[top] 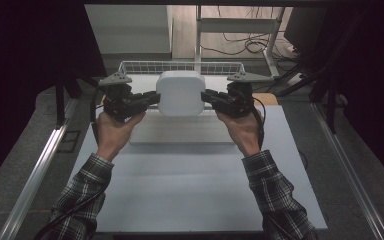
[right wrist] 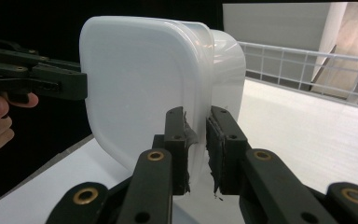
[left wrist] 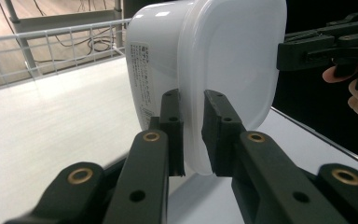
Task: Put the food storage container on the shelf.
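**White container held off the desk between both grippers**

Obs., high view: white plastic container (top: 180, 93), rounded-square, is in the air above the far half of the desk (top: 190, 190), in front of the wire basket (top: 180, 66) that runs along the desk's back edge. Its broad face is turned toward the camera. Nothing supports it from below.

Left gripper (top: 156, 98): enters from the container's left side. In the left gripper view the two black jaws are pinched on the lid's rim (left wrist: 193, 140), one jaw on the tub side, one on the lid's face. A printed label (left wrist: 142, 79) runs down the tub wall just beside the jaw.

Right gripper (top: 206, 96): enters from the right side, mirror of the left. The right gripper view shows its jaws clamped on the same rim (right wrist: 198, 140) at the opposite edge; pad lining on both jaws looks torn and ragged.

Both hands level with each other, forearms in plaid sleeves (top: 275, 190). Each gripper view shows the other gripper gripping the far edge of the container.

Container contents: cannot tell, walls opaque.
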Demonstrator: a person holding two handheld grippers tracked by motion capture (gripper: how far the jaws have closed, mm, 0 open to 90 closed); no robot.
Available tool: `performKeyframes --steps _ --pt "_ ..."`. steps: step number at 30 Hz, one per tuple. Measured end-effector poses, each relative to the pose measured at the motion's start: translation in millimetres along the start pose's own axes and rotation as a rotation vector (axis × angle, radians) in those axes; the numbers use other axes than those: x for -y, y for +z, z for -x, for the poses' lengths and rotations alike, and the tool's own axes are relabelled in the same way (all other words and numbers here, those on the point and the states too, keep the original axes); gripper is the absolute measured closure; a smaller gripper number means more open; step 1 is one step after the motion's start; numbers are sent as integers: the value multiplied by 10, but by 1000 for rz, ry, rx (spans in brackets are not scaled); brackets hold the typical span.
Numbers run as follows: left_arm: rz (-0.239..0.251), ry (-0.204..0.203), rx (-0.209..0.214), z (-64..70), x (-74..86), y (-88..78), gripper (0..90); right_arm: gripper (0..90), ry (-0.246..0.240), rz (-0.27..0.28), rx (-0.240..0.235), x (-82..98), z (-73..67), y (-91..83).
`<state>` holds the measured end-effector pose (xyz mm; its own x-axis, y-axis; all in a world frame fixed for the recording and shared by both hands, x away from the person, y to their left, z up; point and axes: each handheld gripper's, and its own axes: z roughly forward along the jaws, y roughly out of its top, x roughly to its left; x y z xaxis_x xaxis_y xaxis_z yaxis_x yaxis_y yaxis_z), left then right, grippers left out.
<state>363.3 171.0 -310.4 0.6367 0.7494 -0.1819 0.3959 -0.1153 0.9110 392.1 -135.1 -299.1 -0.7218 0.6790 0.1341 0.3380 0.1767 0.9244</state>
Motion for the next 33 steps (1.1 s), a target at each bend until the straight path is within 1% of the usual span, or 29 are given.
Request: performKeyframes --steps 5,9,11,14,16,17,19,20,26,28,33 --pt "-10 -29 8 -93 -46 89 790 774 18 -10 9 -56 84 82" --pt "-19 -55 17 -147 -62 151 784 771 32 -12 15 -84 123 121" --pt "-20 -67 24 -171 -60 178 781 769 47 -15 13 -99 145 137" --pt "-13 -88 37 -214 -46 213 776 763 63 -30 13 -108 184 175" --pt "-7 -95 41 -228 -42 236 763 755 78 -40 10 -101 215 208" --pt "-1 -99 49 -234 -44 243 756 747 80 -45 10 -94 228 228" --pt "6 -109 60 -248 -57 259 734 737 86 -41 14 -93 251 244" --pt "8 -108 64 -254 -66 268 723 731 88 -41 15 -99 260 253" --pt "12 -114 64 -283 -106 328 622 641 82 -43 30 -145 253 325" --pt "14 -121 72 -303 -110 343 614 618 78 -44 42 -155 247 351" --pt "-1 -122 65 -338 -121 388 606 583 66 -50 57 -152 249 411"
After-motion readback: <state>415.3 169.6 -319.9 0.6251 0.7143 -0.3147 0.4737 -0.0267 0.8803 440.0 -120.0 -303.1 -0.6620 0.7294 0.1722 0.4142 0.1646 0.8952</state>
